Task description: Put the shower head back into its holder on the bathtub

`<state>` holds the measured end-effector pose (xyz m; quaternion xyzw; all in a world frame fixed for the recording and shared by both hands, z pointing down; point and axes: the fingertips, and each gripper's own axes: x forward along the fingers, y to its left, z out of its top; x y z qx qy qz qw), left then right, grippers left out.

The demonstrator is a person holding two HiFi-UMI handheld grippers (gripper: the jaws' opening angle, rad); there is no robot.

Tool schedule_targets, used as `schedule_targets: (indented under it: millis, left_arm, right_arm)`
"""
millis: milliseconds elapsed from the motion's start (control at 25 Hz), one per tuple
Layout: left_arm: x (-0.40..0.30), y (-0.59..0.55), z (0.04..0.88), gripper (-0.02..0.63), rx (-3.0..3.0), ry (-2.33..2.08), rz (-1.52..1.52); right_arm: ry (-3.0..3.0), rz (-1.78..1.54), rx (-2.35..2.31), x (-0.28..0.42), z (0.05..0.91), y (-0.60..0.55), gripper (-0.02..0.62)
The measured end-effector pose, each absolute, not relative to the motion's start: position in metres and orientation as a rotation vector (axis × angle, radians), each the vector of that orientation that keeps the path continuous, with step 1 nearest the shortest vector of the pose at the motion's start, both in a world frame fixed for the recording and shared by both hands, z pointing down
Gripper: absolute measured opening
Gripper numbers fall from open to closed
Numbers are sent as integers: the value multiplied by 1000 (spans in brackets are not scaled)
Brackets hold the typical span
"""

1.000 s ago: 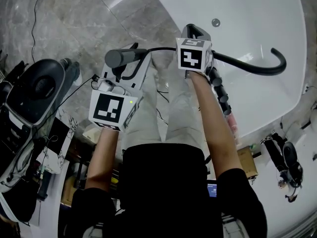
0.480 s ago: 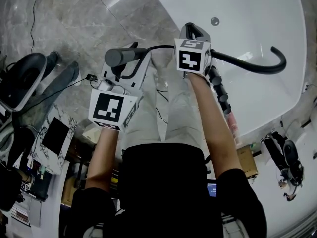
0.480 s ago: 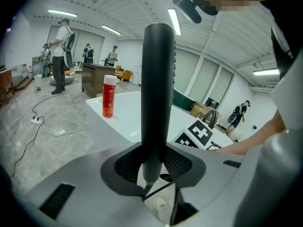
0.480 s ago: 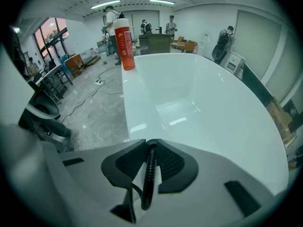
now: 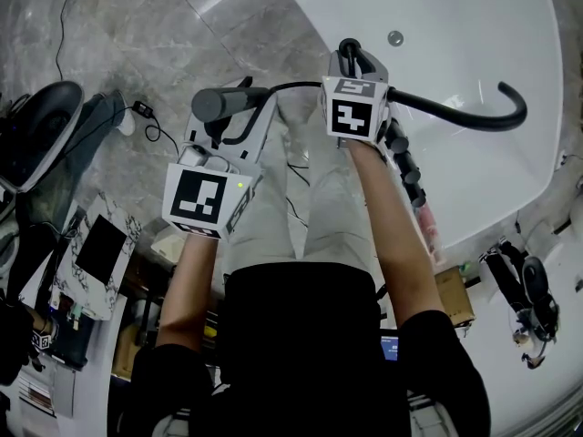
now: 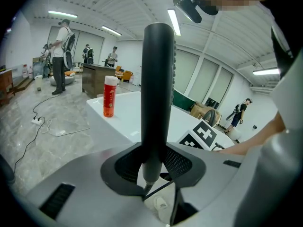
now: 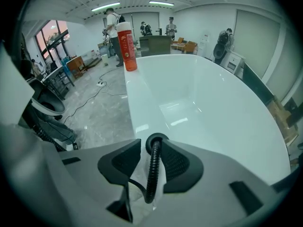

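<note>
A wide hall with a grey marble floor [image 5: 109, 25] surrounds the white bathtub [image 5: 474, 25]. The job looks only part done. The shower head [image 6: 158, 89] is not seated anywhere. It stands upright, out over the floor beside the tub, clamped between the jaws of the left gripper [image 6: 154, 167]. The right gripper [image 7: 150, 167] has just been opening its jaws, and the black hose [image 7: 152, 174] runs loosely between them, not pinched. Carrying the head to the tub edge and seating it is still to do.

Only the right gripper view shows the dark ring [image 7: 156, 140] on the rim where the hose ends, which is probably the holder. The head view hides it under the gripper, but it alone shows the hose spanning from one gripper to the other. The red bottle [image 7: 127, 46] appears only in the gripper views.
</note>
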<state>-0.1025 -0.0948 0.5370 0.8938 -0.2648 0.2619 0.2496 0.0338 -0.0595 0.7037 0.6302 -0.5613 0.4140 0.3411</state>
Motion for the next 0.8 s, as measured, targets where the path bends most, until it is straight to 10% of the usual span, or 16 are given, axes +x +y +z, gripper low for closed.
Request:
schedule_targets:
  millis: [800]
  left_arm:
    - [-101,-72,546,144,2443,-686,726]
  right_arm:
    - [-1354,1128,1630,35,713,-6,126]
